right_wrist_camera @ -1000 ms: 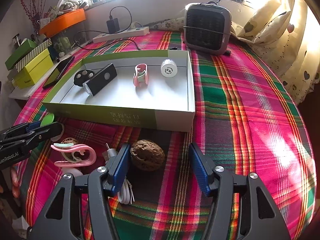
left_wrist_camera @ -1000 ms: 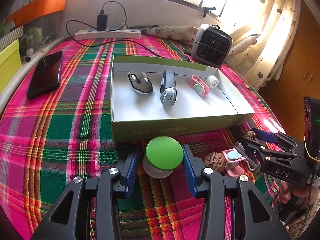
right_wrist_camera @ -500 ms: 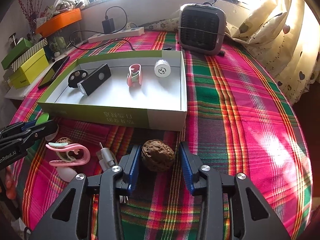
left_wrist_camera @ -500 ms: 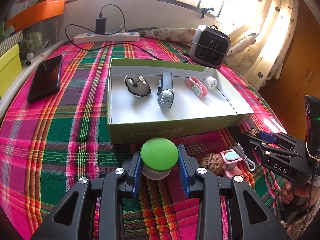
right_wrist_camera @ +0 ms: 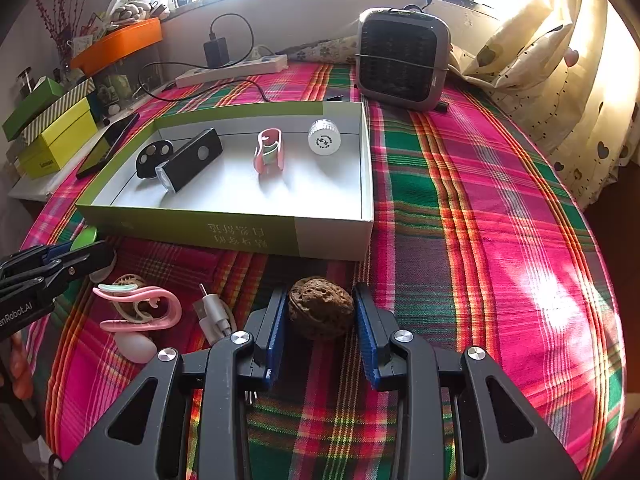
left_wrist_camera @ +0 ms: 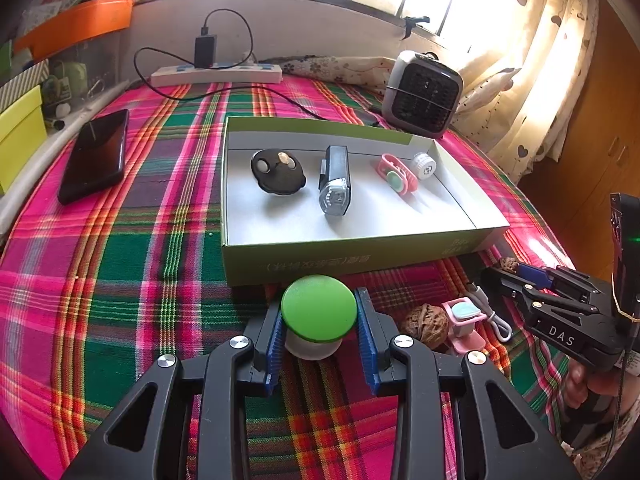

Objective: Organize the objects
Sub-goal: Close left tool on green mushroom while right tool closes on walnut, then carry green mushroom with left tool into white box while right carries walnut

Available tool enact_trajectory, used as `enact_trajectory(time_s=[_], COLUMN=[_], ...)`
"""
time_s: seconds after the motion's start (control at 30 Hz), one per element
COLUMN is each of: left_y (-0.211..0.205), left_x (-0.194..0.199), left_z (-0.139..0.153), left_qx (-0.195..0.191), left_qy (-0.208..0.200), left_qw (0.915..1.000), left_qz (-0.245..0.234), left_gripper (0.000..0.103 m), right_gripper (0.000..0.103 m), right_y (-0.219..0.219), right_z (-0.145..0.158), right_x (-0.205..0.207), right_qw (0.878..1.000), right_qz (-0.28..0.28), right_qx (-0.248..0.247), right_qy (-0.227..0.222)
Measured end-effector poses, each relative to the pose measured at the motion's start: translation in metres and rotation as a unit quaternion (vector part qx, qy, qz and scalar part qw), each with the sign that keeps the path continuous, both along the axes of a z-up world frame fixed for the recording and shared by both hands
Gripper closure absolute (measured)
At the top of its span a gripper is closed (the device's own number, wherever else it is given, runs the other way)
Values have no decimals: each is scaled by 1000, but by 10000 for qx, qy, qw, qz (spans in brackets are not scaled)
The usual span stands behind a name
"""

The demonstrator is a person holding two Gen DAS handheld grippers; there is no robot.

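Note:
My left gripper (left_wrist_camera: 319, 312) is shut on a white knob with a green cap (left_wrist_camera: 318, 306), just in front of the green-and-white box (left_wrist_camera: 360, 260). The jaws of my right gripper (right_wrist_camera: 320, 295) are closing, and a brown walnut (right_wrist_camera: 321, 316) sits between the pads, both touching it. Inside the box lie a black round device (left_wrist_camera: 278, 172), a bike light (left_wrist_camera: 335, 184), a pink clip (left_wrist_camera: 396, 176) and a white cap (left_wrist_camera: 425, 165). On the cloth between the grippers lie a second walnut (left_wrist_camera: 424, 322), another pink clip (right_wrist_camera: 138, 308) and a white USB cable (right_wrist_camera: 212, 312).
A black phone (left_wrist_camera: 94, 156) lies left of the box. A power strip (left_wrist_camera: 216, 74) with a charger and a small heater (left_wrist_camera: 422, 98) stand at the back. Yellow boxes (right_wrist_camera: 56, 140) are stacked at the far left, curtains hang on the right.
Both pairs of jaws have narrowed from wide apart onto their objects, the left on the green-capped knob and the right on the walnut. Neither hand has shifted.

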State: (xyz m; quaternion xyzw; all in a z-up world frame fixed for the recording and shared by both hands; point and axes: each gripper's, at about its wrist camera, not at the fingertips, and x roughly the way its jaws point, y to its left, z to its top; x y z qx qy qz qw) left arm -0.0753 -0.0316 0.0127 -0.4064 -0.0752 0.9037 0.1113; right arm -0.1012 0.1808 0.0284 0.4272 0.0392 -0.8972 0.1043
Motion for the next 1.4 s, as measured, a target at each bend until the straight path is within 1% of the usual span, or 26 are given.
enact_trajectory(time_s=[0.1, 0.27, 0.5, 0.73, 0.9, 1.07, 1.4], left_y=[-1, -3, -10, -9, -8, -10, -10], left_x=[0, 4, 8, 5, -1, -12, -36], left_z=[1, 8, 23, 38, 44, 45, 37], left_qx=[6, 8, 23, -30, -46, -11, -31], left_qy=[1, 111, 280, 431, 511, 481, 386], left_qw=[10000, 9999, 9996, 9991, 9987, 9988, 9992], left_qz=[2, -16, 71, 40, 25, 63, 87], left_gripper=[73, 73, 73, 73, 73, 73, 73], right_gripper=[70, 70, 70, 70, 70, 70, 70], right_y=[0, 0, 0, -2, -8, -18, -40], right_z=[0, 3, 13, 30, 41, 49, 53], right_x=[0, 2, 5, 4, -4, -17, -59], right_qw=[10000, 10000, 9997, 9989, 9981, 9970, 9958], right_qz=[-4, 23, 84, 154, 270, 455, 698], right_qx=[-20, -88, -195, -288, -338, -396, -436], right_qy=[0, -5, 142, 337, 433, 479, 394])
